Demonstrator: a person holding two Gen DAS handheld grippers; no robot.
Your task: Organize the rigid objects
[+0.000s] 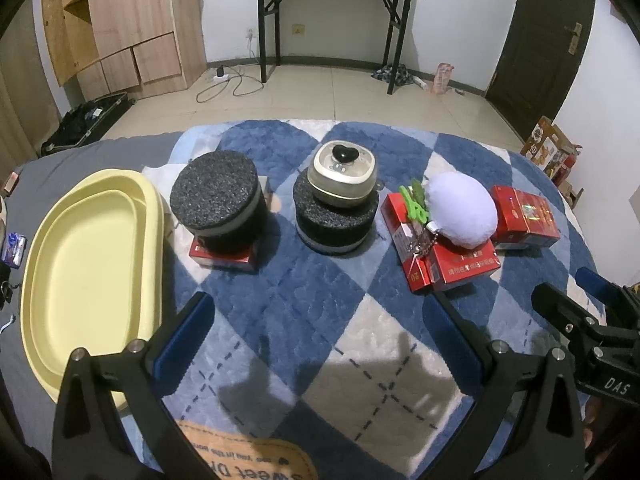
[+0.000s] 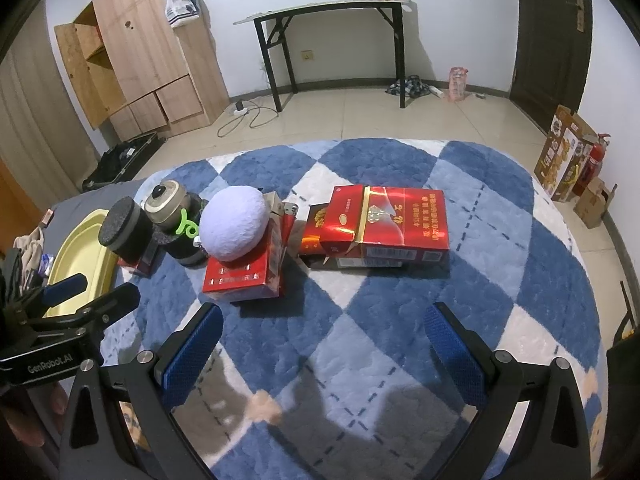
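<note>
Both tools hang spread and empty above the rug — left tool facing the yellow tray, right tool the red boxes.

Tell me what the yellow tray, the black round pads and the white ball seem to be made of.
Yellow tray: probably plastic, smooth matte moulded rim. Black round pads: likely coarse foam or sponge, with a speckled, grainy top. White ball: plush, with a fuzzy surface.
</note>
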